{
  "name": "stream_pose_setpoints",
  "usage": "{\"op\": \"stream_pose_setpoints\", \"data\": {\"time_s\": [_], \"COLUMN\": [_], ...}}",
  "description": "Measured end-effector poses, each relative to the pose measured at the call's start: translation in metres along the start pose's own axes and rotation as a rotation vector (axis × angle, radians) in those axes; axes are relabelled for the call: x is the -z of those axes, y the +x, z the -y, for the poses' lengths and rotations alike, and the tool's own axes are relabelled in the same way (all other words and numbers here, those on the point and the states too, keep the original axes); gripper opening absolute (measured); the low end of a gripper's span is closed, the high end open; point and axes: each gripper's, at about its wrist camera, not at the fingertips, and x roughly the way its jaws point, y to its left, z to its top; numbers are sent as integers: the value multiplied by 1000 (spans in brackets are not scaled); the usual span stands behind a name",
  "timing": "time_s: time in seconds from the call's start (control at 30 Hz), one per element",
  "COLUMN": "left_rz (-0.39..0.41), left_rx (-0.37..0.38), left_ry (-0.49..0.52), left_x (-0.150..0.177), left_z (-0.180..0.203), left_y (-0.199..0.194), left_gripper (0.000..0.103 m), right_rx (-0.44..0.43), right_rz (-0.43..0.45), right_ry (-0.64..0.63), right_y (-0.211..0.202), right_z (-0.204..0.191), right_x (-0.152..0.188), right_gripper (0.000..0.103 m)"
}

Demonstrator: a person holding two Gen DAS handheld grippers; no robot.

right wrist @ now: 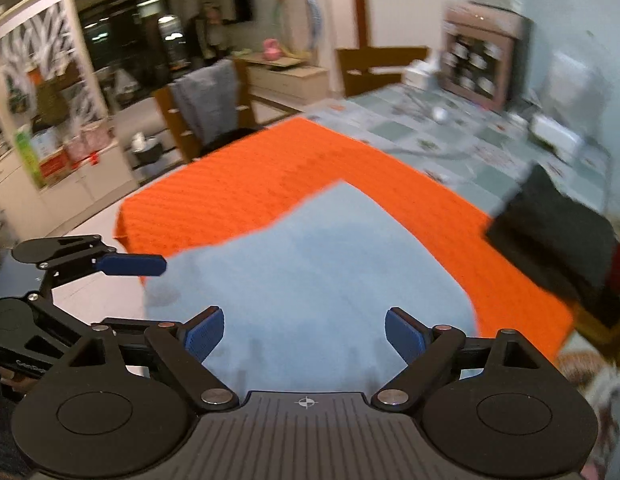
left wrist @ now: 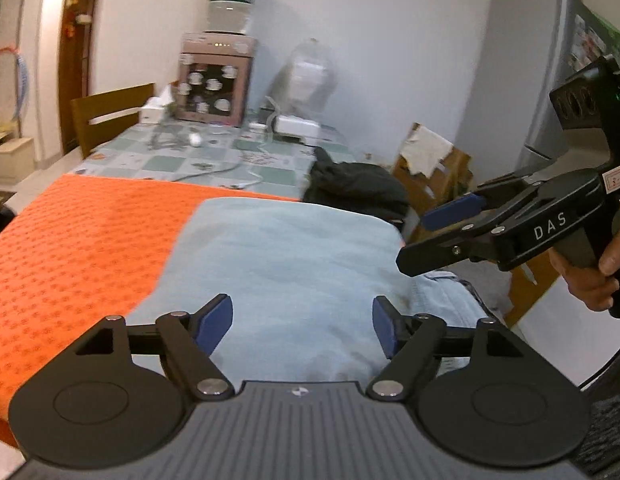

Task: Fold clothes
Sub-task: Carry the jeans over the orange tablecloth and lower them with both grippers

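Left wrist view looks along the left gripper (left wrist: 302, 322), whose fingers (left wrist: 217, 320) stand wide apart with nothing between them, poised over a pale blue garment (left wrist: 293, 264) that lies spread on an orange cloth (left wrist: 81, 248) covering the near end of the desk (left wrist: 181, 160). The garment looks like denim, with a seamed edge showing at its right side, and it lies flat in a compact shape with smooth edges, which would fit either a piece laid out for folding or one already folded over. The right gripper (left wrist: 424, 236), held by a hand (left wrist: 594, 276), hovers off the garment's right edge; its fingers are also parted and carry nothing. Right wrist view shows the same: the right gripper (right wrist: 304, 332) has its fingers wide over the blue cloth, and the left gripper (right wrist: 149, 266) reaches in from the left at the garment's edge. Both tools flank the garment from opposite sides, probably so each can take an edge. A dark garment (left wrist: 354, 188) sits heaped beyond, at the far right edge of the orange cloth.
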Motion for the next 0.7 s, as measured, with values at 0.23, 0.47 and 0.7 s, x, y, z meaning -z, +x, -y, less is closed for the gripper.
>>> {"op": "stream_pose_setpoints", "data": {"time_s": [0.23, 0.47, 0.7], "left_rz": [-23, -54, -61], "left_rx": [48, 11, -69], "left_ry": [74, 179, 240], "left_x": [4, 15, 25], "left_z": [50, 97, 120], "left_y": [43, 92, 137], "left_gripper": [91, 93, 93], "right_rx": [74, 121, 158], "right_rz": [-2, 6, 17], "right_ry": [82, 158, 201], "right_y": [-23, -39, -54], "right_z": [39, 73, 91], "right_x": [30, 55, 74], "right_gripper": [90, 90, 90]}}
